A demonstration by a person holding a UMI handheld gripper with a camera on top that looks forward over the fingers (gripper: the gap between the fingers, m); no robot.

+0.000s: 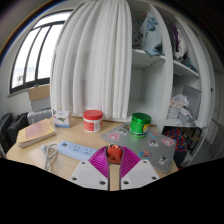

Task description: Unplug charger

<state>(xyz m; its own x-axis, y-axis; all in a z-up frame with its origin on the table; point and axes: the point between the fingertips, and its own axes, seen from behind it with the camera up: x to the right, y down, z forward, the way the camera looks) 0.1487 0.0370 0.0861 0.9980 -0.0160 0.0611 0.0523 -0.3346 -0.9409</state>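
The gripper looks clamped on the red charger – next, seemingly, a straight pull off the power strip.

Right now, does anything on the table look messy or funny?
Nothing looks spilled or broken. A white cable lies loosely coiled by the power strip. The claw has a small red thing between its fingers.

A tall barred window lets in pale daylight beside long white pleated curtains. White open shelving holds clutter. Below stands a light wooden table, near a beige cardboard box.
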